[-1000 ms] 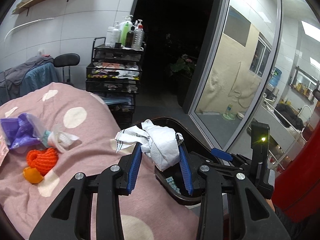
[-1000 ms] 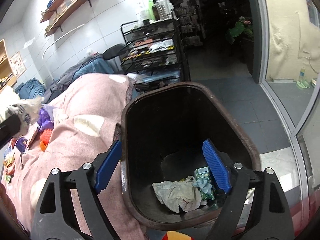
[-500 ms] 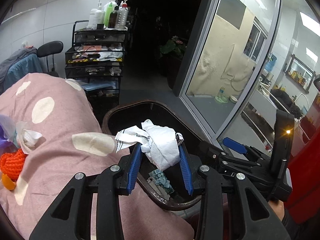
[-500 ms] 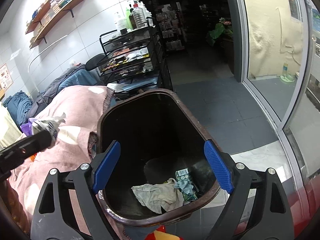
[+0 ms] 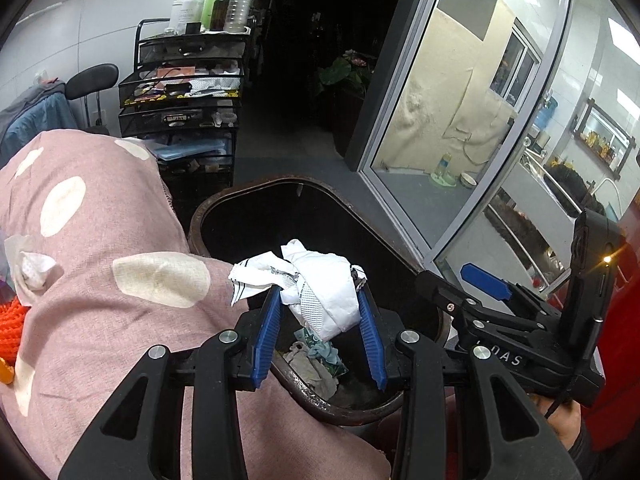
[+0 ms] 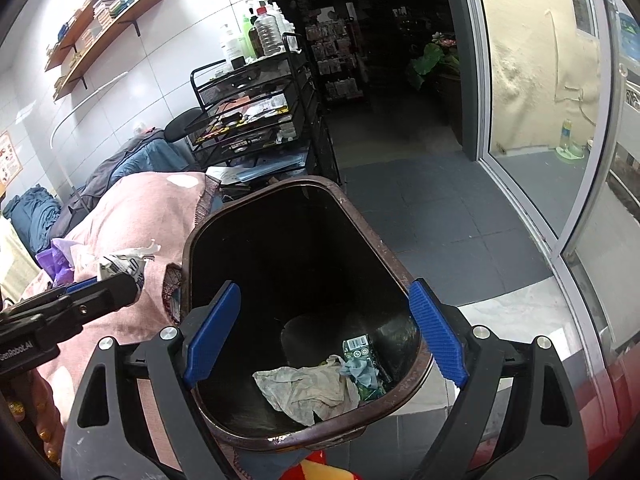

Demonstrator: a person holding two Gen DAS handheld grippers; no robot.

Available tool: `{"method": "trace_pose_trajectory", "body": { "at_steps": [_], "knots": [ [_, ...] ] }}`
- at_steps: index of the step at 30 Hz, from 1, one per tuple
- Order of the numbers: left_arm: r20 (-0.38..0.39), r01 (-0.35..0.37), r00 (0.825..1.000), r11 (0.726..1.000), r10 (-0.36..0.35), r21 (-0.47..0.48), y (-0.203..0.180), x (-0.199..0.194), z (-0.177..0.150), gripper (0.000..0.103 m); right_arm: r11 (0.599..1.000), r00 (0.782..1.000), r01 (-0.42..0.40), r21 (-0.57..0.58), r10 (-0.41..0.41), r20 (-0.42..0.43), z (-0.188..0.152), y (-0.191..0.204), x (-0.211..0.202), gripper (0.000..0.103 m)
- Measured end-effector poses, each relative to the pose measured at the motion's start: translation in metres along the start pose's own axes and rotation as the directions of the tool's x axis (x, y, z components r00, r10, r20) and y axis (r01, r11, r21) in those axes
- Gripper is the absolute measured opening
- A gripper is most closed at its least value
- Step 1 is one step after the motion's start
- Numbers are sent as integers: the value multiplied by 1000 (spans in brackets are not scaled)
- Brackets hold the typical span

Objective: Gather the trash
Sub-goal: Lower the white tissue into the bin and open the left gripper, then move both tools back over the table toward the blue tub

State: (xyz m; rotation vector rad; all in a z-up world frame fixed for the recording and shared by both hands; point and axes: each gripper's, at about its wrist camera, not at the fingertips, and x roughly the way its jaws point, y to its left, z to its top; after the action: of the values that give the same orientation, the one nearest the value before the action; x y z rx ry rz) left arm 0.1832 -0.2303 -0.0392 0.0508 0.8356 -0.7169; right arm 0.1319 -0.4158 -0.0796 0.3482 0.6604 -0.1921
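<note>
A soft pink cloth with pale oval spots (image 5: pixel 92 308) is lying draped over a rounded bulk at the left, its weave matte and slightly nubby; whether a desk sits beneath it cannot be told. Just right of it, touching its edge, a dark brown plastic bin (image 6: pixel 192 240) with a rounded-rectangular mouth and a scuffed rim is standing open. Beyond the bin, a black wire-mesh cart (image 6: pixel 248 120) is carrying bottles and papers against the white tiled wall.

The right tongs (image 6: pixel 324 332) are hanging spread wide over the near rim of the bin, blue ribbed pads apart and gripping nothing. The left tongs (image 5: pixel 322 332) are clamping a crumpled white paper wrapper (image 5: pixel 320 288), printed with fine black lines, between their blue ribbed pads; the jaws have just been opening slightly, yet the pads are pressing on it. The wrapper is sitting over the bin's left rim, at the edge of the pink cloth.

At the bottom of the bin, a limp greyish-white rag (image 6: pixel 304 388) is lying beside a small green printed packet (image 6: pixel 360 356).
</note>
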Motion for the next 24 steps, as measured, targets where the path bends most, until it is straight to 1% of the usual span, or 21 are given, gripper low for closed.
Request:
{"method": "trace_pose_trajectory", "body": {
  "at_steps": [1, 2, 3, 4, 5, 6, 8, 11, 15, 20, 24],
  "knots": [
    [-6, -1, 1000, 1000, 1, 2, 0, 1, 0, 41, 1000, 1000, 0, 0, 0, 0, 0, 0, 0, 86],
    [-11, -2, 1000, 1000, 2, 1, 0, 3, 0, 47, 1000, 1000, 0, 1, 0, 0, 0, 0, 0, 86],
    [-16, -2, 1000, 1000, 2, 0, 1, 3, 0, 59, 1000, 1000, 0, 1, 0, 1, 0, 0, 0, 86],
    [-16, -5, 1000, 1000, 4, -5, 2, 3, 0, 66, 1000, 1000, 1, 1, -1, 1, 0, -1, 0, 86],
    [-11, -5, 1000, 1000, 5, -12, 4, 3, -1, 78, 1000, 1000, 2, 2, -2, 1, 0, -1, 0, 86],
    [-5, -4, 1000, 1000, 4, -17, 5, 1, -2, 82, 1000, 1000, 3, 3, -3, 2, 0, -1, 1, 87],
    [3, -8, 1000, 1000, 8, -21, 7, -3, -3, 87, 1000, 1000, 6, 4, -6, 2, -1, -2, 1, 89],
    [24, -20, 999, 999, 21, -29, 10, -11, -4, 91, 1000, 1000, 6, 6, -6, -3, -1, -1, 2, 89],
    [57, -18, 998, 999, 20, -31, 11, -25, -4, 96, 1000, 1000, 5, 7, -5, -7, -1, 0, 4, 90],
    [105, -59, 993, 998, 57, 19, 8, -43, -6, 97, 1000, 1000, 1, 2, -1, -14, -2, 5, 5, 90],
    [163, -92, 983, 995, 84, 43, 6, -61, -12, 97, 1000, 1000, -11, -7, 11, -13, -2, 11, 5, 90]
  ]
}}
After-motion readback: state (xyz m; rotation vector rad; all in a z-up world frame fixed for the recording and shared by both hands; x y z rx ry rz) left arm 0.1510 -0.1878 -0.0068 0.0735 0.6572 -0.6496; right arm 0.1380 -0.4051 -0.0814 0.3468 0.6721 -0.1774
